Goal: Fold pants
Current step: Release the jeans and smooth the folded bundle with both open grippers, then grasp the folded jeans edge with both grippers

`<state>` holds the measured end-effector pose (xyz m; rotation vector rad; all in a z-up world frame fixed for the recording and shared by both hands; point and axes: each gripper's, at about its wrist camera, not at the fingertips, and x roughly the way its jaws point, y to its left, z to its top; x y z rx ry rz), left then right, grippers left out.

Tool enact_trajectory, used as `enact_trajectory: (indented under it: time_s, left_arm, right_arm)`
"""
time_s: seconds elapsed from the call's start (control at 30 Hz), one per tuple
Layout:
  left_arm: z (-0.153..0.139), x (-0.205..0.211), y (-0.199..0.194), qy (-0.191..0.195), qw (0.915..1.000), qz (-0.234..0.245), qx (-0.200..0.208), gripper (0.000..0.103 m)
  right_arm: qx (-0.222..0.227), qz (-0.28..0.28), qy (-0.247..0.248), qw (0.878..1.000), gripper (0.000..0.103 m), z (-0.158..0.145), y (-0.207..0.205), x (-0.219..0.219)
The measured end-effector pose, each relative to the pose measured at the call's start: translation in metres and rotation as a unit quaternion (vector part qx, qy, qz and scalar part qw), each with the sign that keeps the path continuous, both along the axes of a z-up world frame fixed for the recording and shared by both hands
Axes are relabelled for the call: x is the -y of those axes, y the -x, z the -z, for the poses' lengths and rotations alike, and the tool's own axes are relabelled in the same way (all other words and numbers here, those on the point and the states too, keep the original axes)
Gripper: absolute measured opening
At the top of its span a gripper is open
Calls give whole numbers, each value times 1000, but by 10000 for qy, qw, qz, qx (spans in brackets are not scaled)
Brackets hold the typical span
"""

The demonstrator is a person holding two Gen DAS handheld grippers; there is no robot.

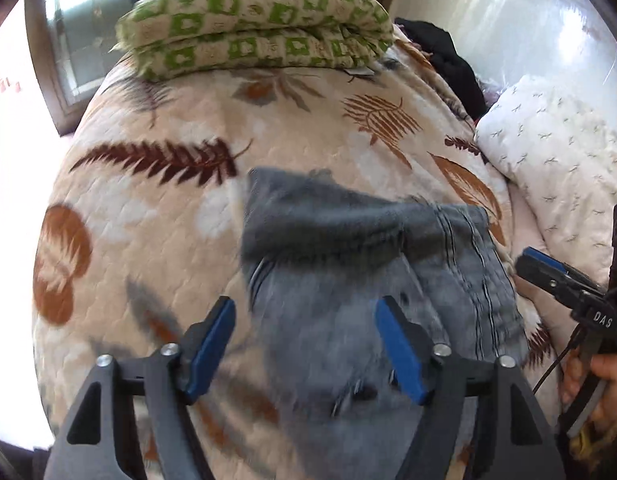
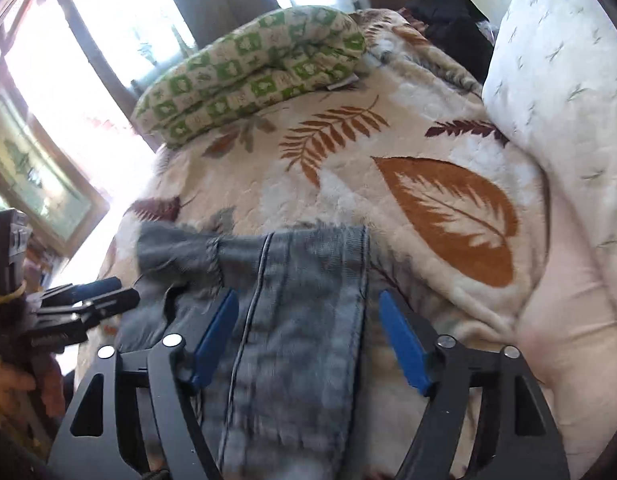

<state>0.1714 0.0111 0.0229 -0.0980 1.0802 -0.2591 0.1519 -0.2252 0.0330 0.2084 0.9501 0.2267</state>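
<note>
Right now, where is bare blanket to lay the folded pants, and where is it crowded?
Bare leaf-print blanket lies between the gray pants and the green checked cushion, and left of the pants. In the right wrist view, the big orange leaf patch is free too. Crowded: the white pillow and dark clothes at far right.

Grey-blue pants (image 2: 300,320) on cream, brown-leaf-patterned blanket (image 2: 428,184).

I see the pants (image 1: 348,264) lying on the blanket (image 1: 156,216). Beyond the pants a folded quilt (image 1: 252,28) rests on the blanket's far end; right of the pants sits a pillow (image 1: 556,152), clothes (image 1: 444,56) behind it.
</note>
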Motion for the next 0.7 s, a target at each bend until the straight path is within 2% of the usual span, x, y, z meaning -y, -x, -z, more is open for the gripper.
enact_trajectory:
  time_s: [0.07, 0.17, 0.37, 0.5, 0.6, 0.7]
  left_arm:
    - [5, -9, 10, 44, 9999, -70, -96, 83]
    - [16, -19, 25, 99, 9994, -178, -263, 85]
    - [35, -30, 34, 802, 9937, -468, -626, 86]
    - [37, -26, 25, 1038, 9915, -430, -654, 87]
    - [38, -24, 18, 1071, 9910, -462, -659, 87]
    - [44, -23, 9, 1160, 9891, -506, -749, 87]
  right_arm:
    - [-244, -12, -160, 9996, 79, 2, 13, 11]
    - [-603, 154, -703, 9956, 79, 15, 30, 30]
    - [-1036, 401, -1453, 9831, 79, 48, 42, 40]
    - [-1070, 324, -1786, 9776, 81, 63, 38, 39]
    - [-951, 191, -1774, 9793, 81, 61, 37, 36]
    - [-889, 57, -1751, 9805, 71, 62, 34, 30]
